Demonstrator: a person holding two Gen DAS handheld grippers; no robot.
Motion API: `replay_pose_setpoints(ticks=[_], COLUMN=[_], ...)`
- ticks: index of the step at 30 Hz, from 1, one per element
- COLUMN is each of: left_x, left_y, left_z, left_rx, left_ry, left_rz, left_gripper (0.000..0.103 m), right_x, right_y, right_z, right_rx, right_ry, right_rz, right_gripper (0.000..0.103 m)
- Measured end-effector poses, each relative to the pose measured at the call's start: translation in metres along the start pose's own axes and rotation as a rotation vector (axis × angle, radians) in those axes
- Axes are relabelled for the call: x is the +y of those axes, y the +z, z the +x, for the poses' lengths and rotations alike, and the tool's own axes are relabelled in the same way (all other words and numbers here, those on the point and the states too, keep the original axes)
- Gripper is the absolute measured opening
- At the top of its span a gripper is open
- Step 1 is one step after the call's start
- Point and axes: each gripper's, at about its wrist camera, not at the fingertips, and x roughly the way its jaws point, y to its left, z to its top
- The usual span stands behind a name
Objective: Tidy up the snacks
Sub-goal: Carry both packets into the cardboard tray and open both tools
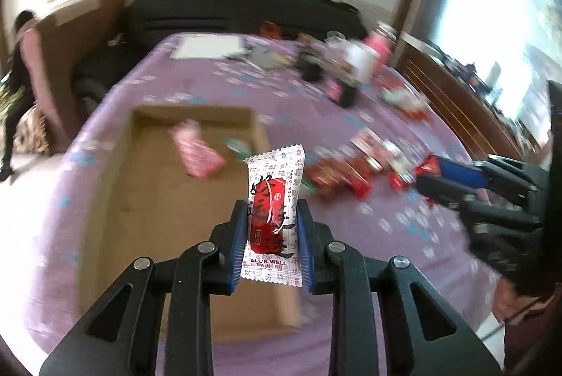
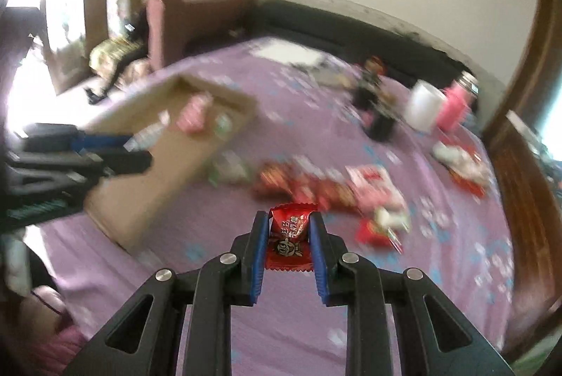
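My left gripper (image 1: 270, 205) is shut on a white and red snack packet (image 1: 274, 214), held upright above the near right part of a shallow cardboard box (image 1: 116, 186). A pink packet (image 1: 198, 153) and a green one (image 1: 239, 146) lie in the box. My right gripper (image 2: 288, 218) is shut on a small red candy packet (image 2: 289, 241), above the purple cloth near a pile of red snack packets (image 2: 316, 186). The right gripper also shows in the left wrist view (image 1: 426, 176), and the left gripper in the right wrist view (image 2: 137, 149).
The table has a purple patterned cloth (image 1: 210, 84). At its far side stand a pink bottle (image 2: 456, 105), a white cup (image 2: 425, 105), dark bottles (image 2: 376, 116) and a white sheet (image 1: 207, 47). More packets (image 2: 460, 165) lie at the right. A person (image 1: 24, 67) stands at the far left.
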Motion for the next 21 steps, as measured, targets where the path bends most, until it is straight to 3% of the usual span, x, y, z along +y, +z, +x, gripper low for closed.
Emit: replay_pose_setpoints(ticks=[5,8,11,15,21], left_x=[0.052,0.078,0.1,0.12,0.132], left_y=[0.035,0.045,0.043,0.04,0.04], left_z=[0.0,0.018,0.049,0.086,0.131], left_rx=[-0.025,-0.02,0.03,0.083,0.148], left_ry=[0.118,0.174,0.18,0.161,0.155], left_rz=[-0.072,-0.105,-0.148,-0.196,-0.236], left_gripper=[0.024,0.024,0.024,0.024,0.024], right_x=[0.016,0.034,0.047,0.05,0.048], right_y=[0.072,0.103,0.116,0.109,0.104], right_z=[0.007,0.034,0.079,0.143,0.205], right_rx=[-0.04,-0.019,0.028,0.094,0.165], right_ry=[0.216,0.292,0.318,0.312,0.281], right_rz=[0.049,0.075,0.107,0.178,0.23], right_gripper=[0.023,0.023,0.023,0.023,0.023])
